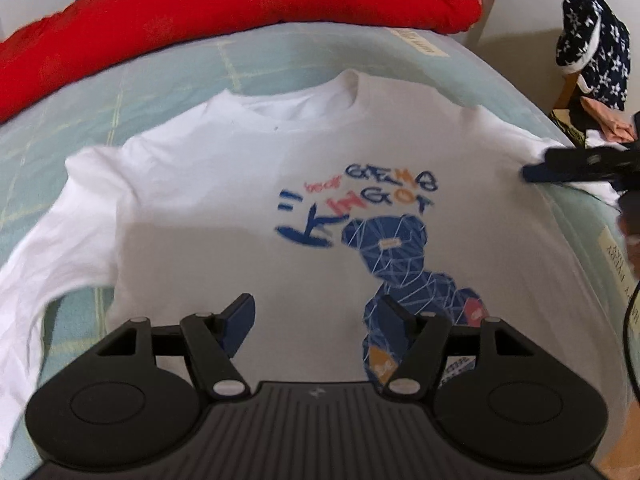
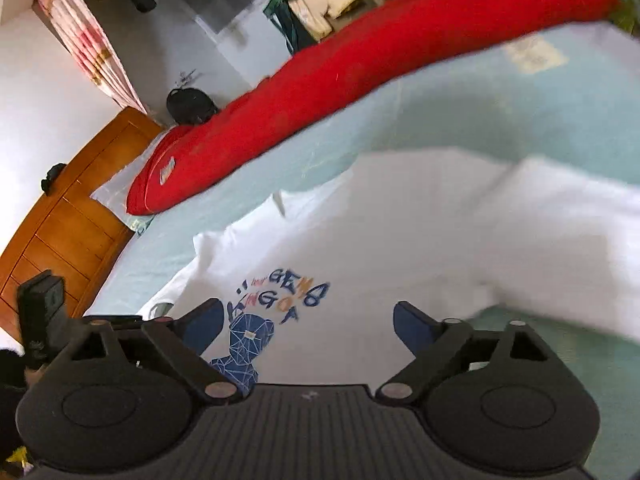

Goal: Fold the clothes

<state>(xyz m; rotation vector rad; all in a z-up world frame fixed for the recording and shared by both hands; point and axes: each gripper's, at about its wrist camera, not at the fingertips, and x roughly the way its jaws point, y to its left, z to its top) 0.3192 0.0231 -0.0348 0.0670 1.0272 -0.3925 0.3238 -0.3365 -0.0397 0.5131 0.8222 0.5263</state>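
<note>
A white long-sleeved shirt (image 1: 240, 184) with a blue bear print (image 1: 400, 264) lies front up on a pale green bed (image 1: 168, 80), collar toward the far side. My left gripper (image 1: 316, 314) hovers open over the shirt's lower middle, holding nothing. At the right edge of the left wrist view, my right gripper (image 1: 534, 172) sits over the shirt's right shoulder and sleeve. In its own view the right gripper (image 2: 306, 314) is open above the shirt (image 2: 400, 240), beside the print (image 2: 248, 340), and holds nothing. The right sleeve (image 2: 568, 232) spreads out blurred to the right.
A long red cushion (image 1: 240, 4) runs along the far side of the bed. A wooden headboard (image 2: 68, 216) stands at the left in the right wrist view. Beyond the bed's right edge, a navy star-patterned garment (image 1: 592, 48) hangs on a chair.
</note>
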